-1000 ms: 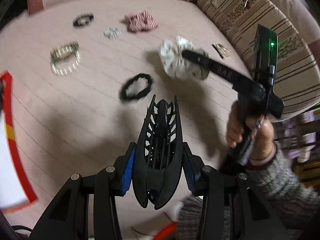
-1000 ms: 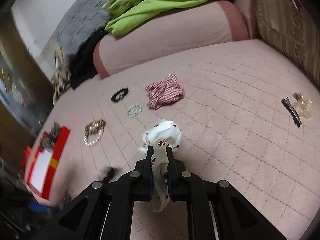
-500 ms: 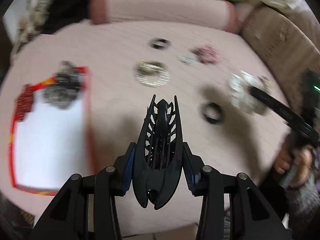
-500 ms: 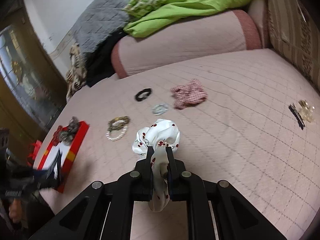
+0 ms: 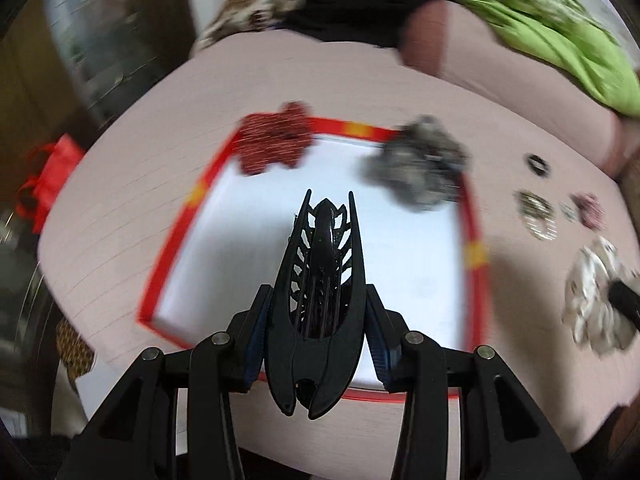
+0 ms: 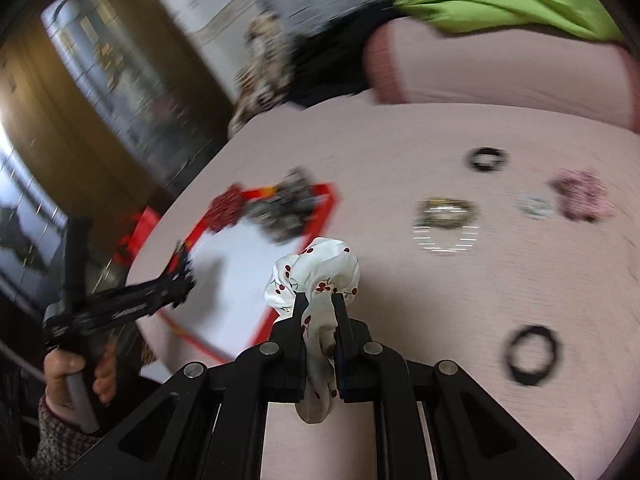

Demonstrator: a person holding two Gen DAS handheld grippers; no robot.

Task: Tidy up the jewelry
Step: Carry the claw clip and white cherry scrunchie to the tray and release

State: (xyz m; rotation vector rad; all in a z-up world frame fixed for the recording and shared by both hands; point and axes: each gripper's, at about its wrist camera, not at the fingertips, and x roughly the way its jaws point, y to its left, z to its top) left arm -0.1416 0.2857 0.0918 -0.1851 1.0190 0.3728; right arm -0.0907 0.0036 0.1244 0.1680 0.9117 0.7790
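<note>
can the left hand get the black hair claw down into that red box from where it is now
Probably yes. The left tongs, shut on the black hair claw, sit above the red box; its white floor below looks bare, with only two scrunchies at the far corners.

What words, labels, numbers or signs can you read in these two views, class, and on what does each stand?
None can be read.
Red tray: yellow marks on its rim, too blurred to tell whether they are writing.
Left gripper: pale marks along its side, too blurred to read.
White scrunchie: a cherry print, no lettering.
Black hair claw: no marking shows.
</note>
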